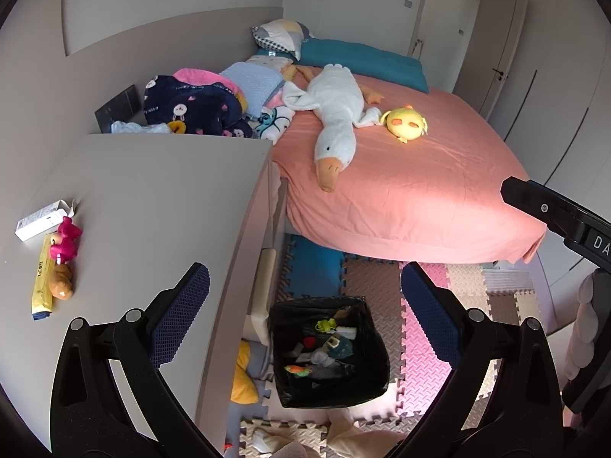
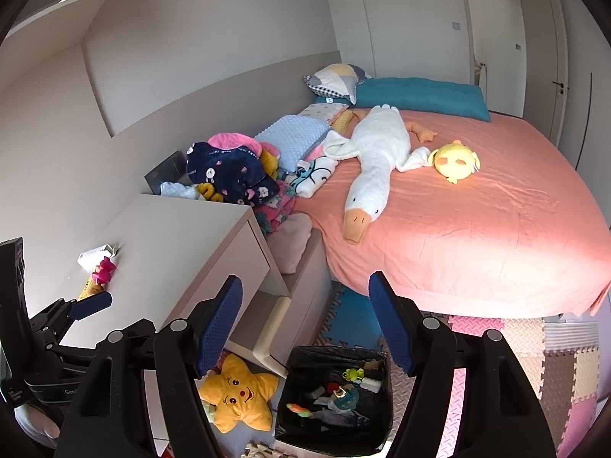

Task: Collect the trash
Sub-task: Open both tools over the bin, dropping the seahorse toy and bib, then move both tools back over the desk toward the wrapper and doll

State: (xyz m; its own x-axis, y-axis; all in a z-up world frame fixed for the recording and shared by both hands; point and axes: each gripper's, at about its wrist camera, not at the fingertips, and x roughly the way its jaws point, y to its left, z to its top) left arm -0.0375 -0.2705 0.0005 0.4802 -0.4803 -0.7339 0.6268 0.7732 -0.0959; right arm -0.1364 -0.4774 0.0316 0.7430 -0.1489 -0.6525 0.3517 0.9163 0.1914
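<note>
trash sits in two spots. some is already in the black bin [image 1: 328, 351] at the bottom middle of the left view, down on the foam mats [image 1: 424, 343]. more waits on the desk [image 1: 152, 210] at the left edge of that view: a white box [image 1: 40, 220] with a yellow pack [image 1: 42, 282] below it. a pink toy [image 1: 67, 238] and a brown toy [image 1: 62, 285] lie on or right against the pack. in the right view the same small pile shows at the left middle, with the white box at [image 2: 91, 257].

i think the step now is to go get the next piece from the desk. to do it well, go for the white box first, since it looks free of the toys. come at it from above and pinch it across its short side. the pack may drag the toys along, so nudge them off first or lift slowly. the toys are likely not trash.

the left gripper [image 1: 305, 320] has its fingers spread wide and holds nothing. it touches nothing and hangs above the bin and the desk edge. the right gripper [image 2: 305, 328] is spread wide too, with nothing in it, up over the bin [image 2: 336, 397] and a yellow star [image 2: 236, 393] on the floor.
</note>
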